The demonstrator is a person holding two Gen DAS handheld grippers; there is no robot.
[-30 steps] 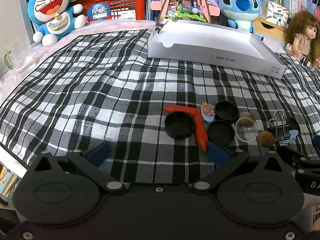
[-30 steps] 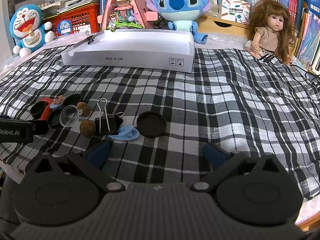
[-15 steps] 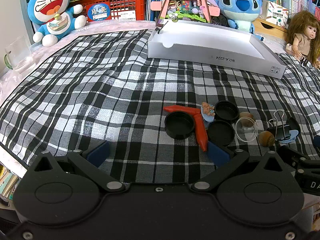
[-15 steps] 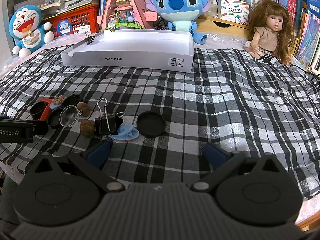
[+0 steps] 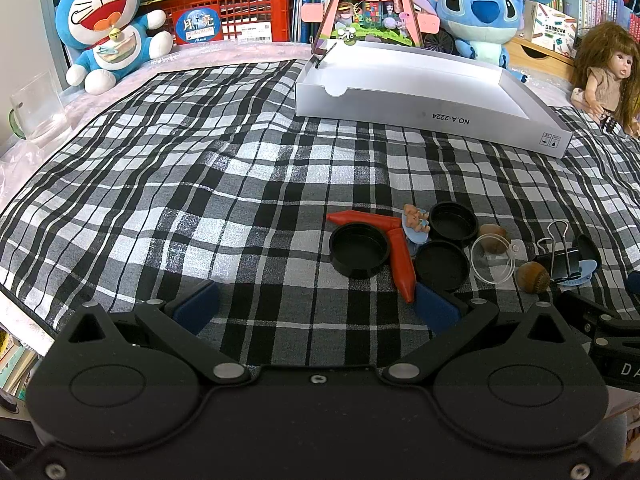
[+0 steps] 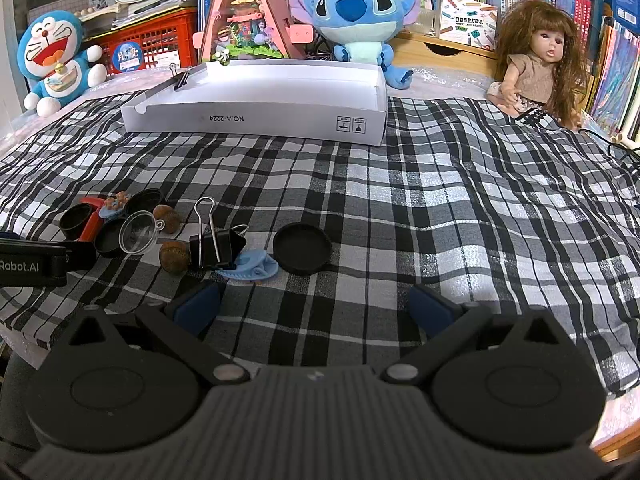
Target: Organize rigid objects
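Small items lie clustered on the plaid cloth: a red boomerang (image 5: 394,248), three black round lids (image 5: 359,247), a tiny figurine (image 5: 416,218), a clear dome (image 5: 492,262), two brown nuts (image 5: 532,277), a black binder clip (image 6: 216,242), a blue clip (image 6: 250,266) and a lone black lid (image 6: 302,247). The white open box (image 5: 432,110) stands at the back. My left gripper (image 5: 316,308) is open, just short of the boomerang's tip. My right gripper (image 6: 314,308) is open too, a little in front of the blue clip and lone lid. Both hold nothing.
Plush toys (image 6: 356,20), a doll (image 6: 536,64), a red crate (image 5: 240,12), a pink toy house and shelves of books line the far edge. A glass mug (image 5: 38,112) sits at far left. The cloth's near edge drops off below both grippers.
The left gripper has crept slightly forward toward the red boomerang. The right view is almost unchanged, and no object has moved.
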